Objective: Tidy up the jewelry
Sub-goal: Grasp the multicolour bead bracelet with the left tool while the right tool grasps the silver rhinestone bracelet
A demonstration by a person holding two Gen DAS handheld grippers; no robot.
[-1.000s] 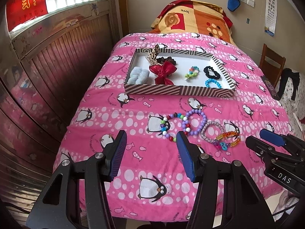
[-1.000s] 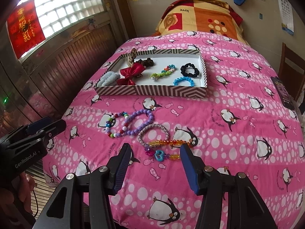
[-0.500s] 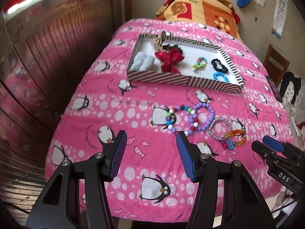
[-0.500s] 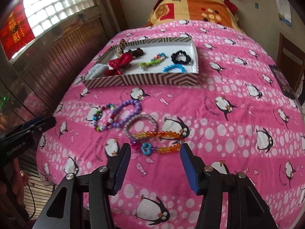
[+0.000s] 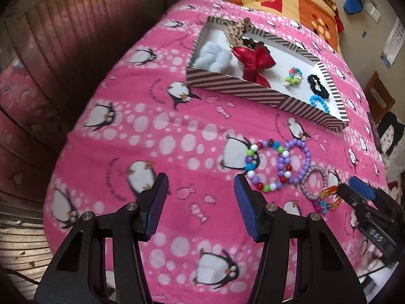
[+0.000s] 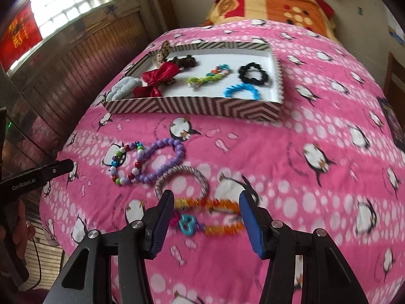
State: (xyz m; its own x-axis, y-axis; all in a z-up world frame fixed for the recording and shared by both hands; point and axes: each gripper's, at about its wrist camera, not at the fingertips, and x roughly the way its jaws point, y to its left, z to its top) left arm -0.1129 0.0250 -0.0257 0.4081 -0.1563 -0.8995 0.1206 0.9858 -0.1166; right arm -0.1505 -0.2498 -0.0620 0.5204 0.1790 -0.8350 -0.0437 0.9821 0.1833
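The right gripper hangs open over the orange bracelet on the bed, its long axis seemingly spanning the jaws; the left gripper, open, is farther.

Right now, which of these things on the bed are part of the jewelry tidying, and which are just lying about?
Part of the job:
- multicolor bead bracelet
- purple bead bracelet
- silver bracelet
- orange bracelet
- striped tray
- right hand-held gripper, open over the orange bracelet
- left hand-held gripper, open

Just lying about:
- penguin blanket
- folded quilt
- wooden chair
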